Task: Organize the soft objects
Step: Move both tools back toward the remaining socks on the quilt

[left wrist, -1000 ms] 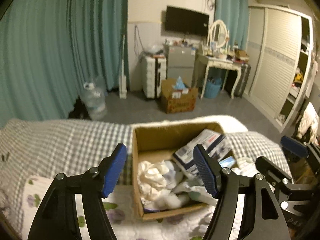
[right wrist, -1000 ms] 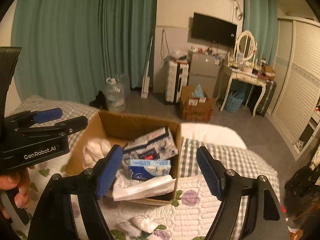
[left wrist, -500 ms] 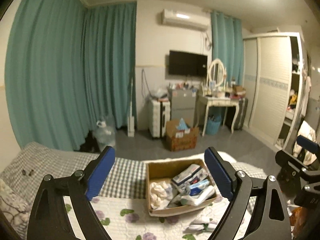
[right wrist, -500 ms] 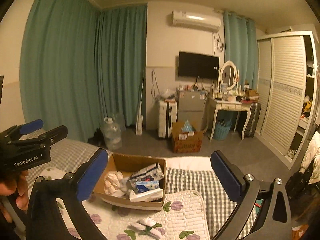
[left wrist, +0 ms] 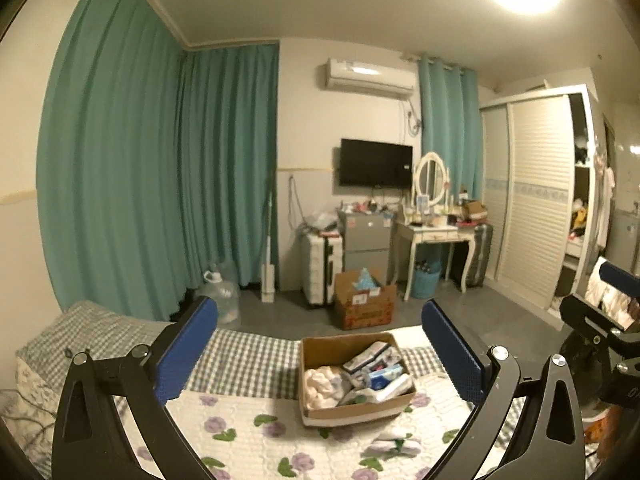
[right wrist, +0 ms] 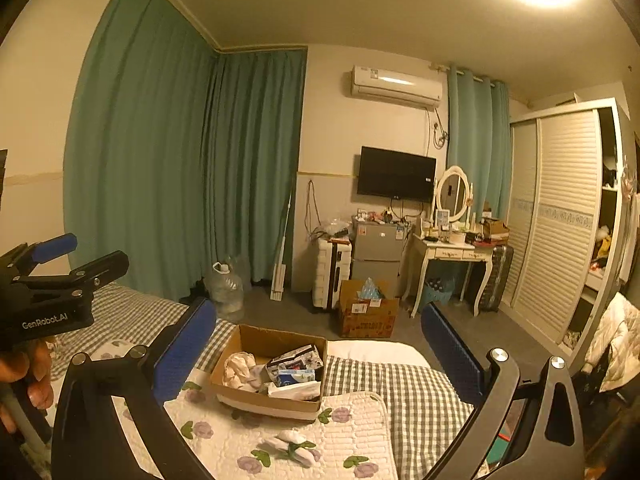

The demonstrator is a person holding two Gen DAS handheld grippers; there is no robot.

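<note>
An open cardboard box [left wrist: 320,350] [right wrist: 256,400] sits on the bed, holding white cloth [left wrist: 320,384] [right wrist: 240,368] and several tissue packs [left wrist: 380,368] [right wrist: 296,364]. A small white soft item [left wrist: 394,440] [right wrist: 290,442] lies on the floral quilt in front of the box. My left gripper [left wrist: 320,356] is open and empty, raised well back from the box. My right gripper [right wrist: 320,354] is open and empty, also raised and back. Each gripper shows at the edge of the other's view.
The bed has a floral quilt [left wrist: 248,448] over a checked sheet [right wrist: 400,384]. Beyond it, on the floor, stand a second cardboard box [left wrist: 364,304], a water jug [left wrist: 220,300], a suitcase [left wrist: 322,268], a dressing table [left wrist: 436,236] and a wardrobe [left wrist: 536,208].
Both grippers have pulled up and back from the box, which now looks small and far. Both have stayed open and empty.
</note>
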